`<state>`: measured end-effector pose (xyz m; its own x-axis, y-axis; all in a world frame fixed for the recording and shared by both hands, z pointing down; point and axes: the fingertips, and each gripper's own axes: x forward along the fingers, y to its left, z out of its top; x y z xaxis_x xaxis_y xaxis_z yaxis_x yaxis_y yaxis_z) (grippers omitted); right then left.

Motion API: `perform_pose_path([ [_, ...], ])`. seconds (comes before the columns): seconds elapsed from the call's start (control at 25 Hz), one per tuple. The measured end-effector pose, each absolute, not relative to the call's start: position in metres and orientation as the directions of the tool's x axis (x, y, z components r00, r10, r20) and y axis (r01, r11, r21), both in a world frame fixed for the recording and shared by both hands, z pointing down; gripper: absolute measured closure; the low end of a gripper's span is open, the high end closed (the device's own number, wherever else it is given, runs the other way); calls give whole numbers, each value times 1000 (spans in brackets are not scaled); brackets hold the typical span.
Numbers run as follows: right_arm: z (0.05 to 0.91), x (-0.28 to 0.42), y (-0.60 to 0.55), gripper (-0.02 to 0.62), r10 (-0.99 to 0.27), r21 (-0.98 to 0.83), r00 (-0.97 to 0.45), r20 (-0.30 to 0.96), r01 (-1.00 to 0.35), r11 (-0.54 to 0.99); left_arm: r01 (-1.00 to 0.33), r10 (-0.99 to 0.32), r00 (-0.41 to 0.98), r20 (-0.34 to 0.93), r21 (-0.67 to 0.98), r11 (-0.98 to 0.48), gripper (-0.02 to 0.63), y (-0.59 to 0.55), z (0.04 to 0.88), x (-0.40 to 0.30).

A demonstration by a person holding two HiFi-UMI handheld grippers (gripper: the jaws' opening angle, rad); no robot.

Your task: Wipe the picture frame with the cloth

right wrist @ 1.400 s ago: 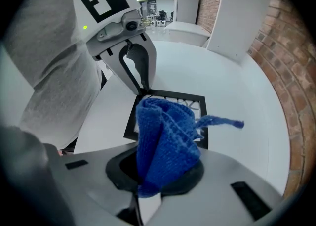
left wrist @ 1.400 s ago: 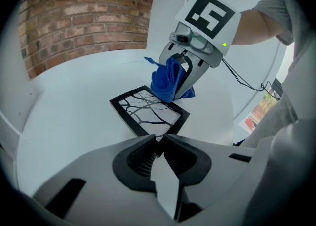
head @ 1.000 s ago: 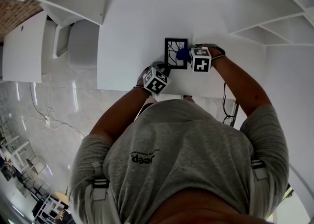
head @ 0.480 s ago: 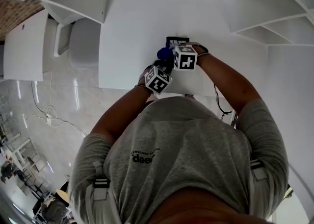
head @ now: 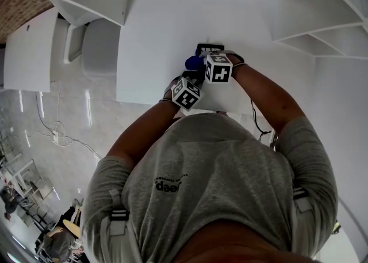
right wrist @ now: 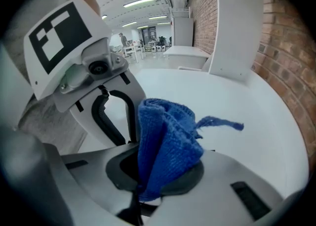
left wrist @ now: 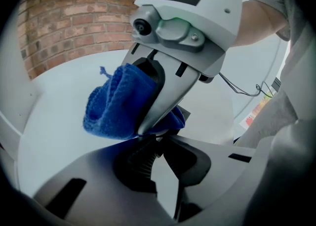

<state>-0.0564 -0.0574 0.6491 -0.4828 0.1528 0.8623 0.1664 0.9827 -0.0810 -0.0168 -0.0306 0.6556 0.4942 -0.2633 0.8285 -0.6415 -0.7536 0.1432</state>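
The black picture frame (head: 208,47) lies on the white table (head: 155,37); only its far edge shows past the marker cubes. My left gripper (head: 194,79) is at the frame's near edge, jaws closed on a dark corner of the frame (left wrist: 183,113). My right gripper (head: 200,64) is shut on a bunched blue cloth (head: 192,62) and holds it over the frame's left side. In the left gripper view, the cloth (left wrist: 116,109) hangs from the right gripper (left wrist: 148,127) just beyond my own jaws. In the right gripper view, the cloth (right wrist: 168,141) stands up from the closed jaws.
A white chair (head: 98,49) stands left of the table. White shelf panels (head: 310,20) rise at the right, with a brick wall (left wrist: 74,27) behind. A cable (head: 260,132) hangs below the table's near right edge.
The right gripper has carried the blue cloth leftward across the frame, from its right side to its left, and its cube now covers most of the picture. The left gripper stayed put.
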Motion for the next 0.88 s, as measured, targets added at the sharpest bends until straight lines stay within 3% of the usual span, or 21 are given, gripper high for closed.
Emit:
perform_pose_path([
  [0.68,654,29,-53,537,116,-69,-349,930,143,987,-644,-257,488,834,145,-751,554,-31,656,-17],
  [0.88,654,45,-53,537,116,-91,-374,920,84,992,-645,-251,483,839,146,-750,554,-31,656,-18],
])
